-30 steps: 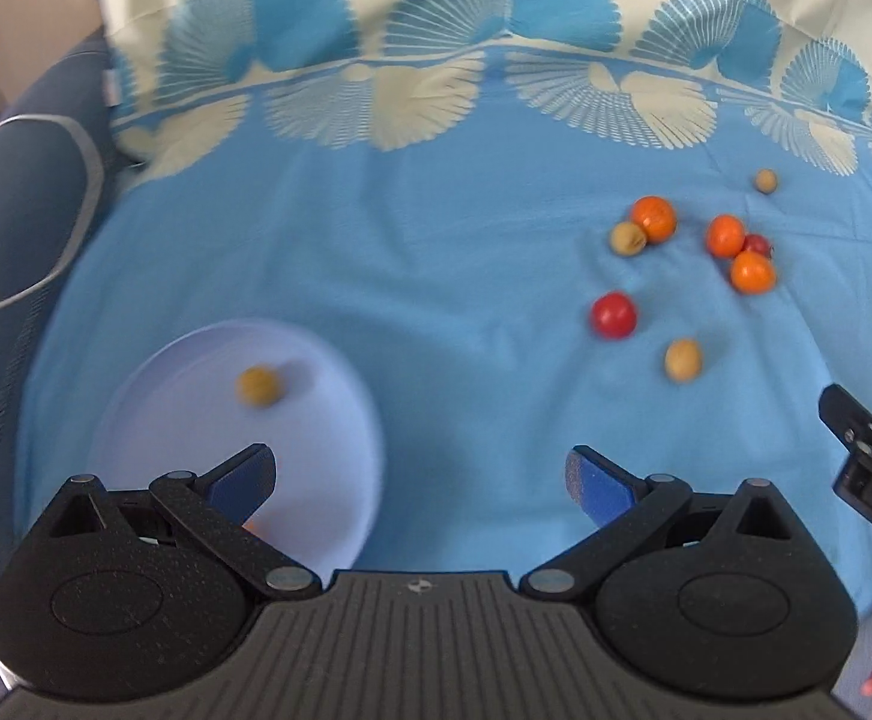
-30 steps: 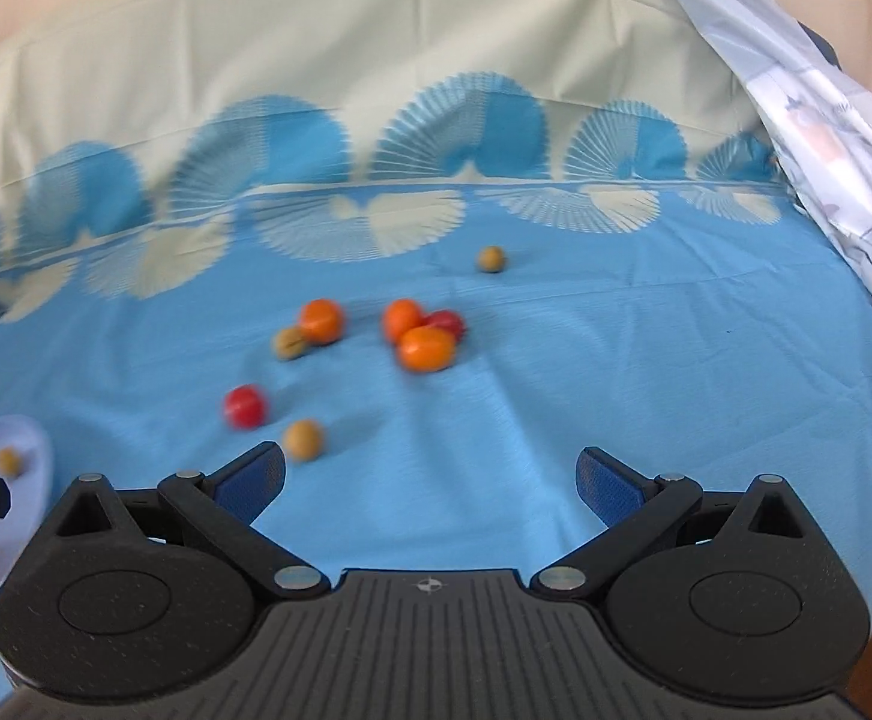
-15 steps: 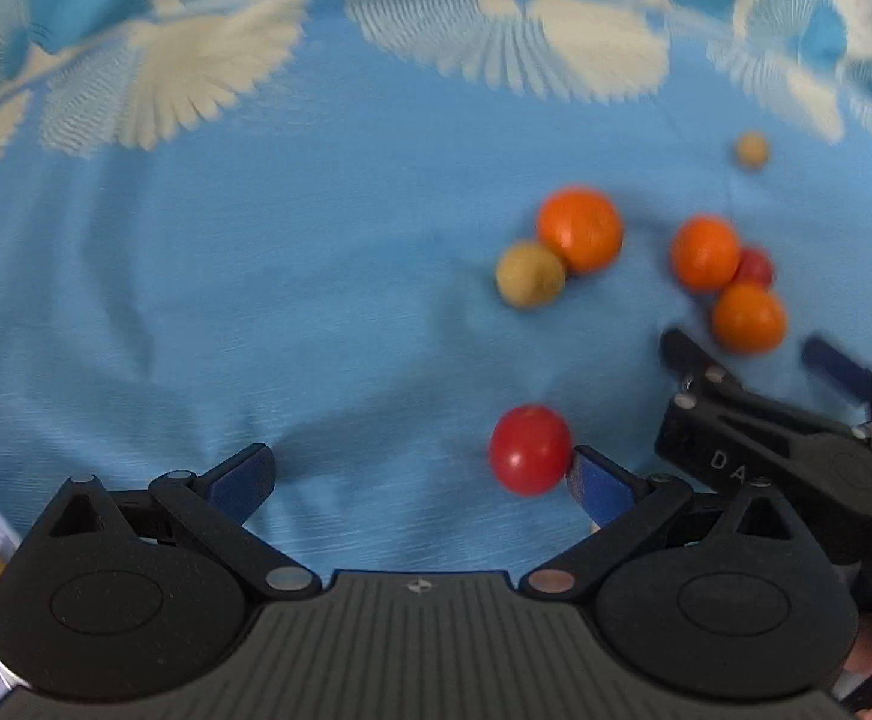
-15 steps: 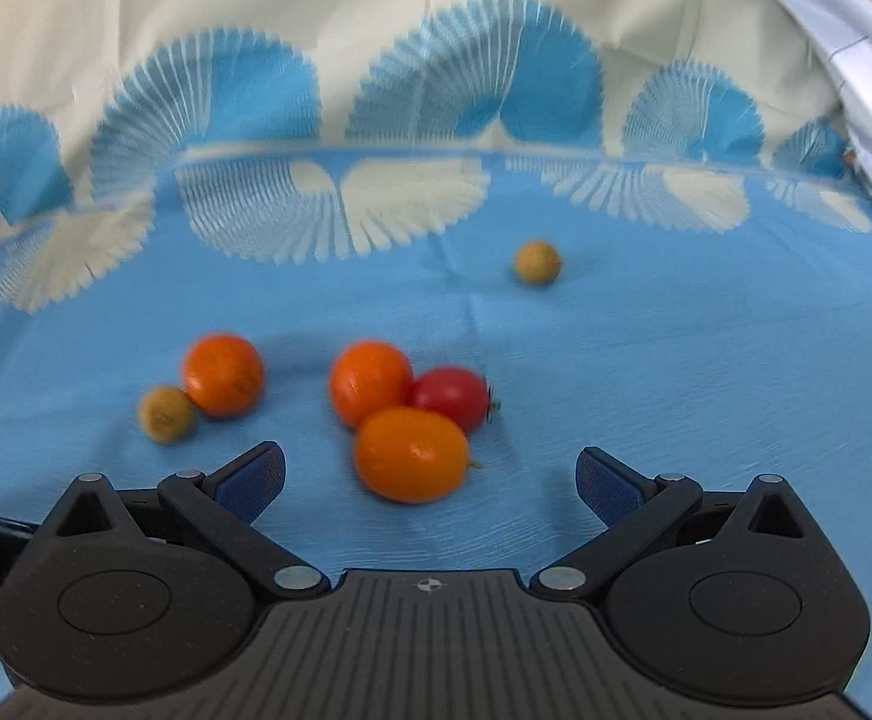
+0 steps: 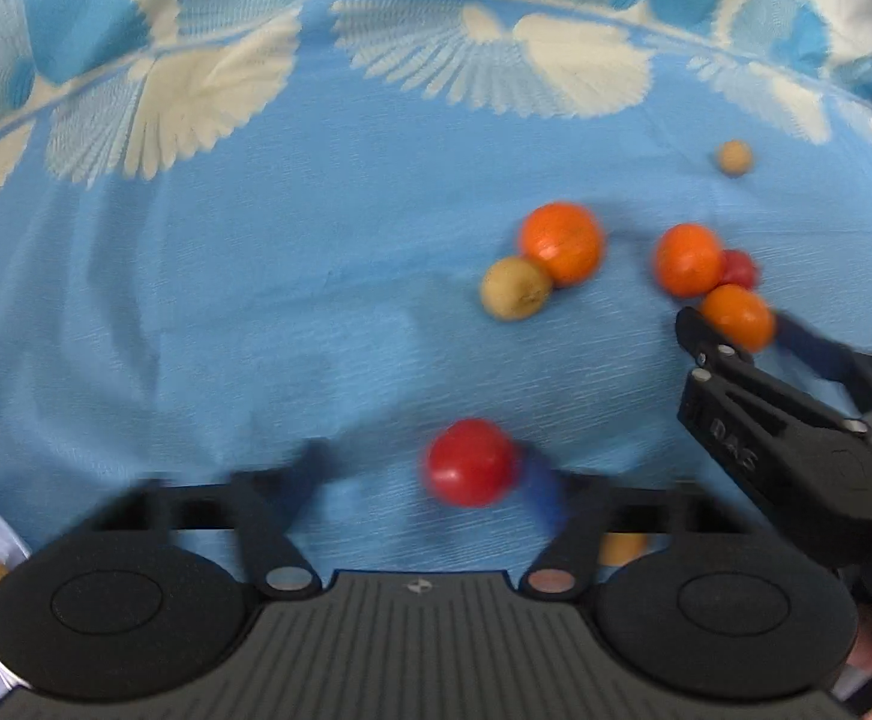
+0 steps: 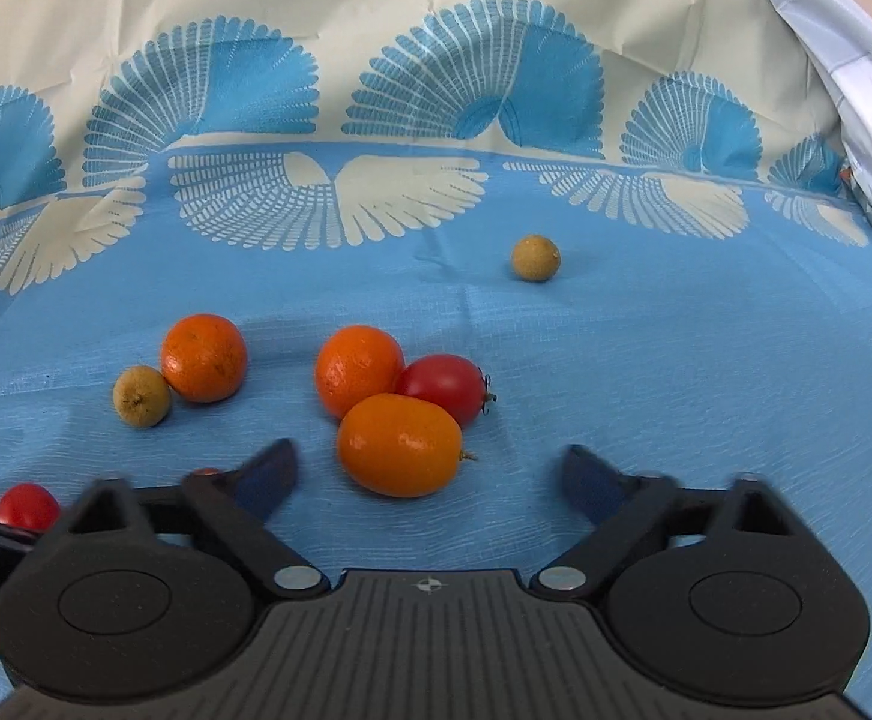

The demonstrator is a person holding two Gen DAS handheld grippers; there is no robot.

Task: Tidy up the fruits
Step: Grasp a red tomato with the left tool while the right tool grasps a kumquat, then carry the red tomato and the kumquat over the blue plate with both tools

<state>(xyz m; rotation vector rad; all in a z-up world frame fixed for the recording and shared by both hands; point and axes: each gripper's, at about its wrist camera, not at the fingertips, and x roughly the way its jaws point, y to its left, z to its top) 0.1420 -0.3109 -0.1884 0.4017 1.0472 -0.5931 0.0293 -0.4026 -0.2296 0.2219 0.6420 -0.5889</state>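
- Fruits lie loose on the blue patterned cloth [image 6: 706, 360]; the oval orange kumquat [image 6: 398, 445] sits just ahead of the right claw [image 6: 429, 474], between its spread, empty fingers, long axis lying across the gap.
- The round red tomato [image 5: 470, 462] lies inside the left claw [image 5: 429, 468], beside its right finger; this claw is also released, though blurred.

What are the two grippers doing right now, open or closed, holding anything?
Left gripper: open, holding nothing, red tomato between its fingers.
Right gripper: open, holding nothing, oval orange fruit just ahead.
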